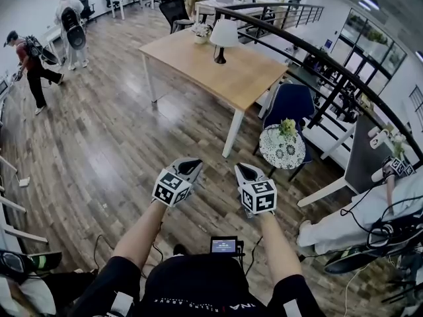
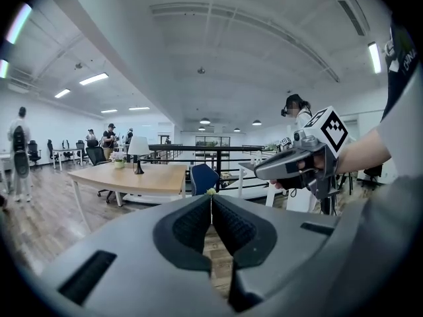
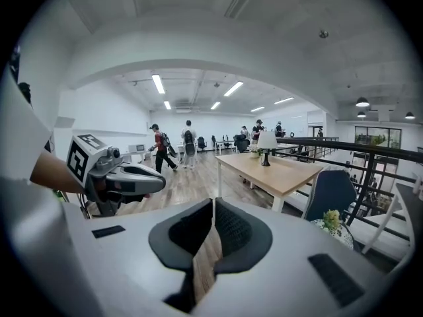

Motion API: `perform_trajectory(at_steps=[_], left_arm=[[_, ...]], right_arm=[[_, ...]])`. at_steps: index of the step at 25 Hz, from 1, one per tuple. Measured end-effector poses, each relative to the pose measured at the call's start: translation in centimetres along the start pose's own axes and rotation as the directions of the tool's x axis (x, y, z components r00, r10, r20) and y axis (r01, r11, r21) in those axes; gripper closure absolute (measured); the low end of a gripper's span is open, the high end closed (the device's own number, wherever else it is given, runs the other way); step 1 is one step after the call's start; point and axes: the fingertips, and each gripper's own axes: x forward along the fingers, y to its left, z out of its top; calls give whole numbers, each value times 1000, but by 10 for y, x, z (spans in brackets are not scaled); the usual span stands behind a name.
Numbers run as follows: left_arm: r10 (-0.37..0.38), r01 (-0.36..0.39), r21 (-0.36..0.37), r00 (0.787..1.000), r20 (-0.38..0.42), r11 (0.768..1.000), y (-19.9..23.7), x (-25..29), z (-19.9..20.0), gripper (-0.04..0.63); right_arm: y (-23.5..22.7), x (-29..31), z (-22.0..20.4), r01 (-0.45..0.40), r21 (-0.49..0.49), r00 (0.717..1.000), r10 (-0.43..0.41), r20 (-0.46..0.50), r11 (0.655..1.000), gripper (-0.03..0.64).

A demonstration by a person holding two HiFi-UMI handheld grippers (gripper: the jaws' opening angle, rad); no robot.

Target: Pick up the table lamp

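The table lamp [image 1: 223, 37], with a white shade on a dark base, stands at the far end of a wooden table [image 1: 218, 71]. The same lamp [image 2: 138, 152] shows small in the left gripper view and as a lamp [image 3: 266, 145] in the right gripper view. My left gripper [image 1: 190, 164] and right gripper [image 1: 244, 170] are held side by side over the floor, well short of the table. Both are shut with nothing between the jaws. In each gripper view the other gripper shows beside it: the right gripper [image 2: 264, 172] and the left gripper [image 3: 155, 183].
A flower pot [image 1: 201, 33] sits next to the lamp. A blue chair [image 1: 291, 104] and a small round table with a lace cloth [image 1: 282, 149] stand right of the wooden table. A black railing [image 1: 344, 71] runs along the right. Two people [image 1: 33, 65] walk at the far left.
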Motion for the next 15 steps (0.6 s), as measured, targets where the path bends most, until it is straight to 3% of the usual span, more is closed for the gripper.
perform_trajectory(at_steps=[11, 15], left_arm=[[0, 2, -34, 999, 41, 999, -13, 17, 12, 577], [20, -19, -16, 1000, 25, 1000, -19, 28, 13, 577]], right_arm=[[-23, -11, -7, -6, 6, 1000, 6, 1, 1000, 580], [-39, -17, -12, -15, 10, 1000, 15, 1, 1000, 580]])
